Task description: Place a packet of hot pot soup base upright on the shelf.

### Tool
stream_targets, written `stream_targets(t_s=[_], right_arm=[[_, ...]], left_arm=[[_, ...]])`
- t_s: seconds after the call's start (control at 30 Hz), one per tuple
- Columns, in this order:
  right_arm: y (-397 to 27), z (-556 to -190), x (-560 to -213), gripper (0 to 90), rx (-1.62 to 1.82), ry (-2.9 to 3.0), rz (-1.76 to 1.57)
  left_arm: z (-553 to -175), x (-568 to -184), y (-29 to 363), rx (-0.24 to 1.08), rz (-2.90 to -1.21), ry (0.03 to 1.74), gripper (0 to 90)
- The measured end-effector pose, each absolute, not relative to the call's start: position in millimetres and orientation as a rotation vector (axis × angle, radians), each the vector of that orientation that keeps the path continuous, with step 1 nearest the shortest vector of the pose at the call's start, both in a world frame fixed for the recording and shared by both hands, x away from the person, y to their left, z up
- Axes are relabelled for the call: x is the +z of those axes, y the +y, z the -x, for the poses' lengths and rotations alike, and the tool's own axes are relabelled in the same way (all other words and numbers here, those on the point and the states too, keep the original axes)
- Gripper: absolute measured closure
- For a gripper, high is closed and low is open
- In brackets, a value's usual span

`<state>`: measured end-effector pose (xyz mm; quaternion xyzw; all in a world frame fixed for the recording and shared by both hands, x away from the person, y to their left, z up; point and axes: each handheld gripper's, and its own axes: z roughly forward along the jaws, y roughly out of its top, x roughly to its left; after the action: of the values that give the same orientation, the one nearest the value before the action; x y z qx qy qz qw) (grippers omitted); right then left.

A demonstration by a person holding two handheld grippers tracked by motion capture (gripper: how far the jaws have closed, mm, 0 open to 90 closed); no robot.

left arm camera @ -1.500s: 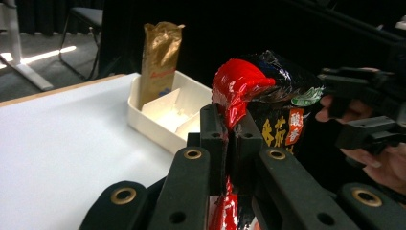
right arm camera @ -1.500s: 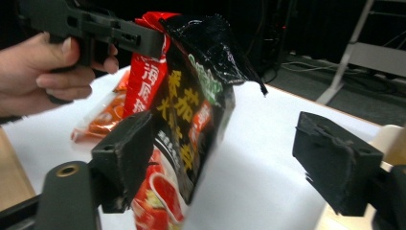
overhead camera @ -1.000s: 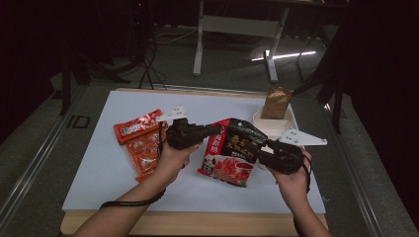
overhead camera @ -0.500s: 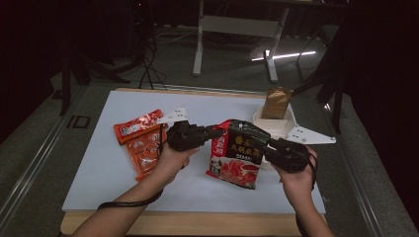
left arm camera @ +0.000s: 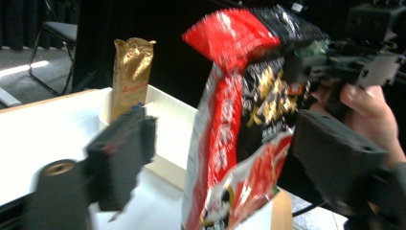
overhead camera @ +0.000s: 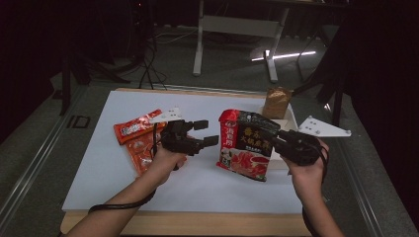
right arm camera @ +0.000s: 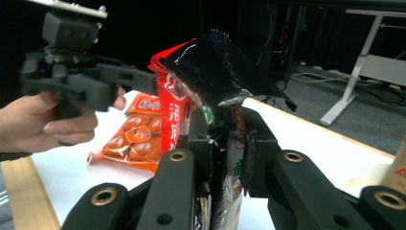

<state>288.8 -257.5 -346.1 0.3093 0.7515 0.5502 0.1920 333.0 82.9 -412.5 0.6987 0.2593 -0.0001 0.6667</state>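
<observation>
Left gripper [overhead camera: 205,132]: we are holding it level above the tabletop [overhead camera: 99,163], aimed at the red-and-black pouch [overhead camera: 245,144]. Its fingers [overhead camera: 209,140] have just been opening; they are standing apart, clear of the pouch, with nothing pressed between them.
Right gripper [overhead camera: 276,139]: we are gripping the pouch with it. In the right gripper view, the fingers [right arm camera: 253,158] are clamping on the pouch [right arm camera: 210,96] at its edge.
Pouch position: we are holding it lifted off the tabletop, between the two grippers, just in front of the white tray [overhead camera: 289,117].
Pouch orientation: its long axis is running near upright, tilted slightly; the crimped top is pointing up and away from us, the bottom edge down toward the tabletop. The printed face is turning toward the high view.
Tray contents: a gold-brown bag [overhead camera: 275,102] is standing upright in it.
Other items: two orange-red packets [overhead camera: 138,139] are lying flat on the tabletop, beside the left hand [overhead camera: 165,160].
</observation>
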Motion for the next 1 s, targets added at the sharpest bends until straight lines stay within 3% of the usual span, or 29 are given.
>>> stream_targets(t_s=[0.13,0.23,1.0], right_arm=[[-260,-292,-341,77.2,1.554,2.096,-0.873],[-264,-296,-334,77.2,1.559,2.078,-0.872],[-307,-334,-312,77.1,1.515,1.958,-0.965]], left_arm=[[-329,-413,88,0.034,-1.596,0.594,13.7],[-326,-413,93,0.048,-1.612,0.604,1.5],[-284,-445,144,0.167,-1.735,0.627,1.2]])
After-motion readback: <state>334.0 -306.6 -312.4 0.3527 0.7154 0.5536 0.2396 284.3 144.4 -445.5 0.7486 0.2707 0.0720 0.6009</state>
